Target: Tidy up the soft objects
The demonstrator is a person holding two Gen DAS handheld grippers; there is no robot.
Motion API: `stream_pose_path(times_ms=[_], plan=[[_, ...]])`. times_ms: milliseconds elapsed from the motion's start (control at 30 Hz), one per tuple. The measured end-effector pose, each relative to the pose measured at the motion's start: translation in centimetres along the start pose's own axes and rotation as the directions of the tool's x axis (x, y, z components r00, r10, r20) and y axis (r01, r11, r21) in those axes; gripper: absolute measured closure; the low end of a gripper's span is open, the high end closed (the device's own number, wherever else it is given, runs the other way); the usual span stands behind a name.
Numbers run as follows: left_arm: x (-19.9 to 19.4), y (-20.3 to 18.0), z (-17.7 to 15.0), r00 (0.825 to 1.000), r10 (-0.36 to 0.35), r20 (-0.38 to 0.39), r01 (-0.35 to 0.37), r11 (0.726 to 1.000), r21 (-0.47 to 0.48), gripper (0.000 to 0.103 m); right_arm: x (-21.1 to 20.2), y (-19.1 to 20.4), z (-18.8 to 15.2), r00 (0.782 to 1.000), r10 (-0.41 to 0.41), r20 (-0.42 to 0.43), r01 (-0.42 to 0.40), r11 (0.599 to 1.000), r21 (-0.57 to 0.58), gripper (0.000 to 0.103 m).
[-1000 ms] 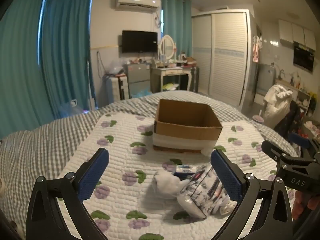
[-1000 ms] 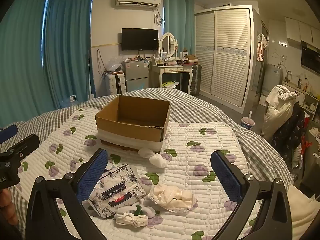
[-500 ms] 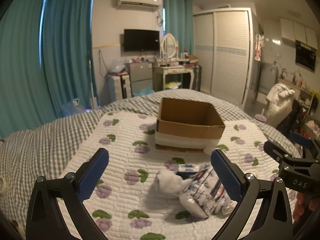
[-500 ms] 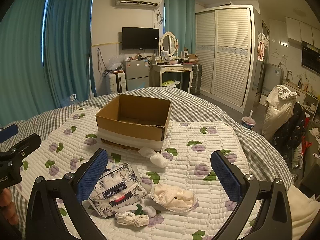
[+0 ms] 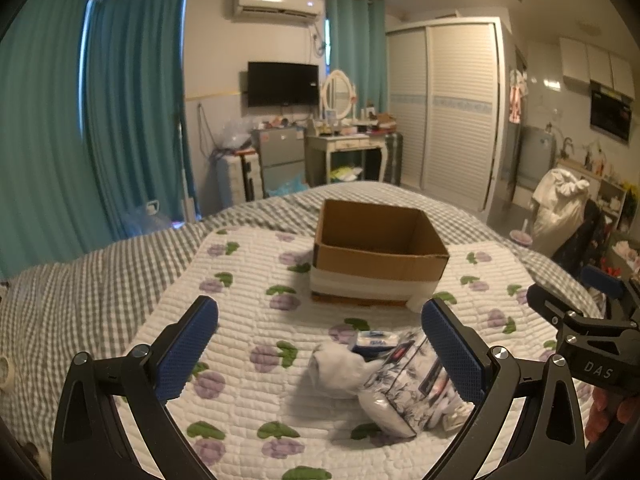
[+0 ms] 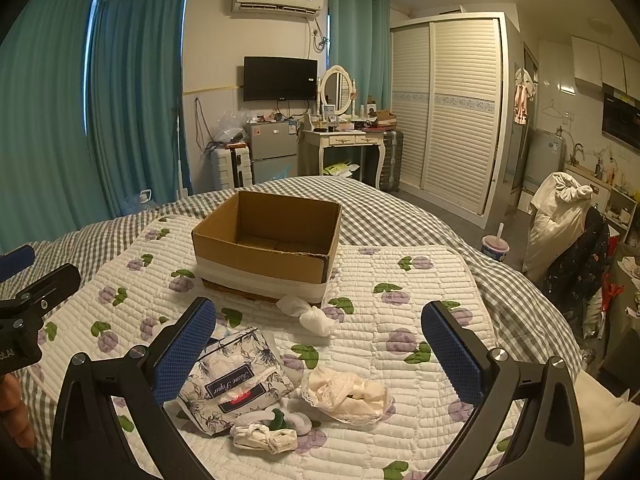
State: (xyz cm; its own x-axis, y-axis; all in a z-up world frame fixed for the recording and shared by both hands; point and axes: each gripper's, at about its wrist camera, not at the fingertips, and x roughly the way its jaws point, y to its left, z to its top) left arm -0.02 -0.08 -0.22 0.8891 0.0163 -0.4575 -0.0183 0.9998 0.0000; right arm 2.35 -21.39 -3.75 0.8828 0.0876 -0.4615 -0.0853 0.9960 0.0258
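An open cardboard box (image 6: 268, 236) stands on the quilted bed; it also shows in the left wrist view (image 5: 378, 252). In front of it lie a floral tissue pack (image 6: 236, 380), a cream lacy cloth (image 6: 348, 394), a white rolled sock pair (image 6: 264, 434) and a white bundle (image 6: 312, 314). The left wrist view shows the tissue pack (image 5: 408, 388), a white sock (image 5: 340, 368) and a small blue packet (image 5: 374, 340). My left gripper (image 5: 320, 344) is open and empty above the quilt. My right gripper (image 6: 320, 348) is open and empty above the soft items.
The white quilt with purple fruit print (image 6: 400, 320) lies over a grey checked bedspread (image 6: 400, 216). Beyond the bed stand a dresser with mirror (image 6: 340, 136), a small fridge (image 6: 272, 148) and a wardrobe (image 6: 452, 108). A chair with clothes (image 6: 568, 232) is at right.
The left gripper has drawn back and risen slightly, so the box and items sit a little farther off. The right view has barely shifted. Both grippers stay open.
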Motion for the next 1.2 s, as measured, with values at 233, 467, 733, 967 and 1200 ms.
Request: stream_pose_path(times_ms=[233, 467, 733, 967, 1200], plan=[[0.02, 0.04, -0.02, 1.000, -0.001, -0.001, 0.001, 1.000, 0.001, 0.000, -0.28, -0.17, 0.18, 1.000, -0.002, -0.005, 0.002, 1.000, -0.001, 0.000], [0.09, 0.00, 0.05, 1.000, -0.001, -0.004, 0.001, 1.000, -0.001, 0.000, -0.27, -0.21, 0.15, 1.000, -0.003, -0.005, 0.003, 1.000, -0.001, 0.000], [0.05, -0.11, 0.09, 1.000, -0.003, -0.001, 0.003, 1.000, 0.005, 0.000, -0.26, -0.20, 0.14, 1.000, -0.003, -0.006, 0.003, 1.000, -0.002, 0.000], [0.10, -0.18, 0.08, 1.000, -0.010, -0.010, 0.010, 1.000, -0.005, 0.000, -0.39, -0.22, 0.14, 1.000, 0.008, -0.002, -0.008, 1.000, -0.002, 0.000], [0.05, -0.66, 0.10, 1.000, -0.028, -0.014, 0.028, 1.000, 0.005, 0.000, -0.42, -0.07, 0.10, 1.000, 0.016, -0.007, -0.016, 1.000, -0.010, 0.000]])
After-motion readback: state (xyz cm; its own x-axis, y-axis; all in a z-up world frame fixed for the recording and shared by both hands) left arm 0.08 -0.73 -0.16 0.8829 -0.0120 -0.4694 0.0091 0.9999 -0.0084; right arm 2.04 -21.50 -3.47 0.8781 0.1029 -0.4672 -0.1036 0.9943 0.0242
